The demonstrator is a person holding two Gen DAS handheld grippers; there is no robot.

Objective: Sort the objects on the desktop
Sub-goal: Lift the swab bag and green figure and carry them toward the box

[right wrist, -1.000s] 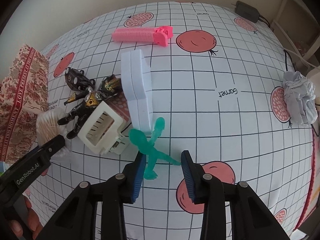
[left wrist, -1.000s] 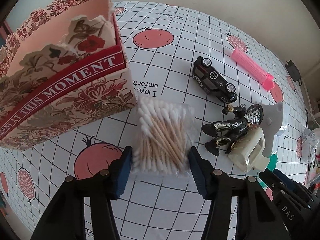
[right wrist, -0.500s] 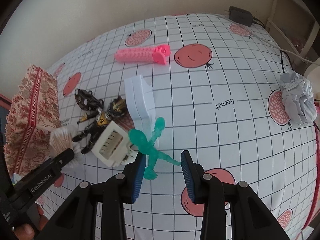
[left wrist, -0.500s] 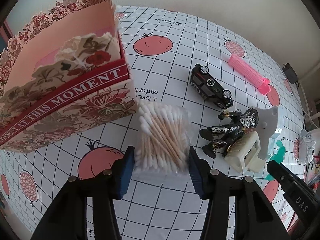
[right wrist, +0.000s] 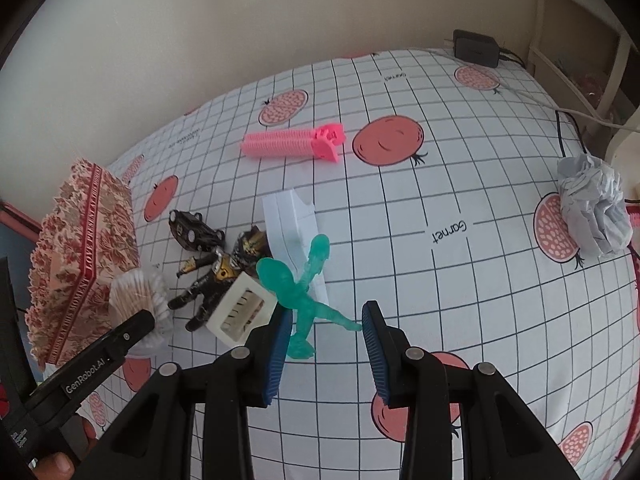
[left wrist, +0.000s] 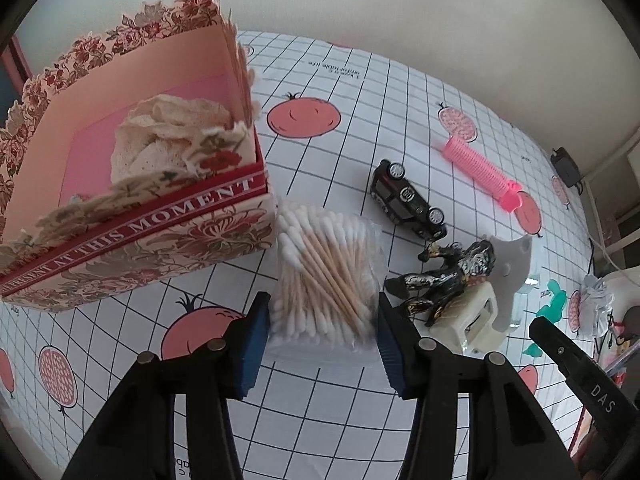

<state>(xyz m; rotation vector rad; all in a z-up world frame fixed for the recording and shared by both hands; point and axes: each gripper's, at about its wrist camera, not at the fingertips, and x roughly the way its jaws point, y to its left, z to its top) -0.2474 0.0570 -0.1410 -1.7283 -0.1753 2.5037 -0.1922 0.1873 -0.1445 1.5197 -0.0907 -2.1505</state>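
We see a table covered with a white grid-pattern cloth (right wrist: 460, 184) printed with red fruits. On its left side stands a large open cardboard box (left wrist: 132, 240) with red flower print and a red band; a piece of cream lace cloth (left wrist: 168, 136) lies inside it. Near the right edge of the table sits a ball of crumpled white paper (right wrist: 596, 208).

In the middle lies a white flat plastic piece (right wrist: 290, 224), and far behind it a pink ribbed hair roller (right wrist: 292, 145). Beside the white piece we find a cream square plastic clip (right wrist: 240, 310), a black and gold toy figure (right wrist: 218, 276) lying on its back and touching the clip, and a small black toy car (right wrist: 194, 230) just behind the figure.

The left gripper (left wrist: 320, 320) pinches a clear plastic bag of wooden cotton swabs (left wrist: 324, 276) between its blue pads, just beside the front right corner of the box.

The right gripper (right wrist: 324, 326) holds a translucent green toy figure (right wrist: 304, 292): the left pad presses its body, and one thin limb reaches to the right pad. The figure is over the cloth, in front of the white piece.
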